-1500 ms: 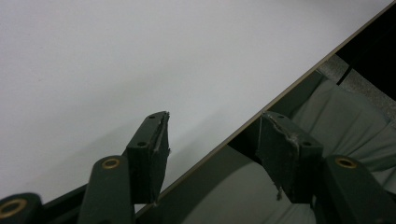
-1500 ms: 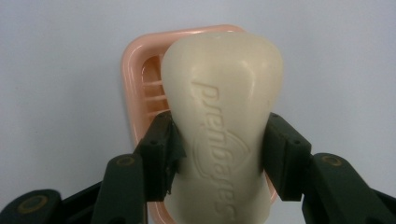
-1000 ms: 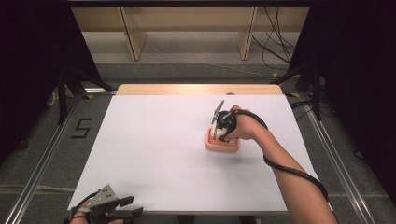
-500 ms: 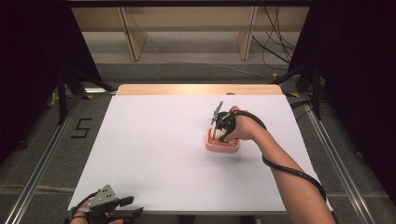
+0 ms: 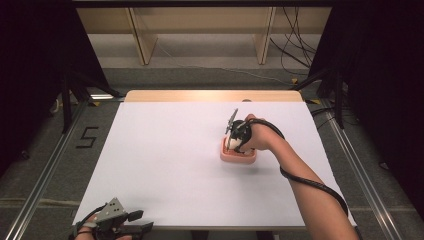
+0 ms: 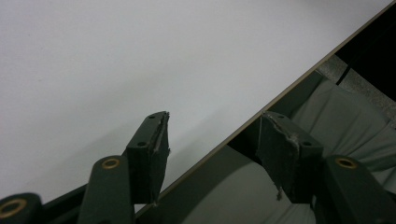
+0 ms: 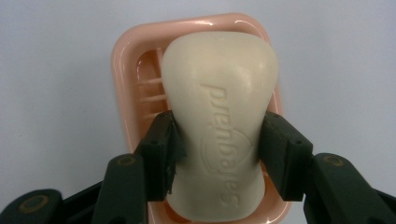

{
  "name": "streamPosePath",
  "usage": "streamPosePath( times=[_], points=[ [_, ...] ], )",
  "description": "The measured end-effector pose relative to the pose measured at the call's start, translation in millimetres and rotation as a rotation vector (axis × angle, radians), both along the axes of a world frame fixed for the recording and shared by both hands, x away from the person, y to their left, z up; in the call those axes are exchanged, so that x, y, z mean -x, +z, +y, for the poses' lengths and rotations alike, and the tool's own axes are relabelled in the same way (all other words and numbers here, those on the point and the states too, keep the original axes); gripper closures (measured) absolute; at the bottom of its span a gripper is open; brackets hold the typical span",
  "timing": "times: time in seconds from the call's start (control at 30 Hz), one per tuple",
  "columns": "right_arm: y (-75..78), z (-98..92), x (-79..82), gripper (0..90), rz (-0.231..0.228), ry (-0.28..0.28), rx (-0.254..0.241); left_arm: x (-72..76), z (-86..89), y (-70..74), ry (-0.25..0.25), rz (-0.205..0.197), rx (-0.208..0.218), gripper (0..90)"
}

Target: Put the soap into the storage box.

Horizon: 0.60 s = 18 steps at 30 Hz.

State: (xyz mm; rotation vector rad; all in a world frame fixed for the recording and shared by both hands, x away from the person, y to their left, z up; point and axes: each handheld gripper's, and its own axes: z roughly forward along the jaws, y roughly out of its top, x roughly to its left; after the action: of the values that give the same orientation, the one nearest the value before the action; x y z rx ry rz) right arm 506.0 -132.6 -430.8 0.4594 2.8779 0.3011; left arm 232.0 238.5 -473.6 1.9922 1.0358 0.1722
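High view shows the left gripper [image 5: 112,222] at the near left corner of the table [image 5: 165,165], with jaws wide apart and nothing between them; in the left gripper view its pads hang over the table edge. Farther, right of the centre, the right gripper [image 7: 217,149] points down on the soap [image 7: 219,116], which lies in the pink dish [image 7: 126,56]. Right gripper view shows both pads pressing the narrow waist of the soap, so the grip is closed on it. I think the risk is slipping: the bar is smooth and rounded, and the pads hold only its near half. If it is lifted fast, it may tilt and fall, or the dish may come up together with it
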Motion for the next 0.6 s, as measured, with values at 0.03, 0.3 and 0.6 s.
streamPosePath(
  times=[0.03,0.3,0.6],
  points=[
    [-0.6,0.0,0.1,50.1,0.002,0.0,0.003,0.0,0.0,0.0,0.0,0.0,0.0,42.5],
    [-1.3,-0.3,-0.6,47.3,0.01,-0.026,-0.019,0.3,-0.3,0.0,0.002,0.004,0.001,42.5],
    [0.8,-6.2,-0.2,36.4,0.034,-0.045,-0.056,0.4,-0.7,-0.2,0.006,0.011,0.001,42.5]
  ],
)
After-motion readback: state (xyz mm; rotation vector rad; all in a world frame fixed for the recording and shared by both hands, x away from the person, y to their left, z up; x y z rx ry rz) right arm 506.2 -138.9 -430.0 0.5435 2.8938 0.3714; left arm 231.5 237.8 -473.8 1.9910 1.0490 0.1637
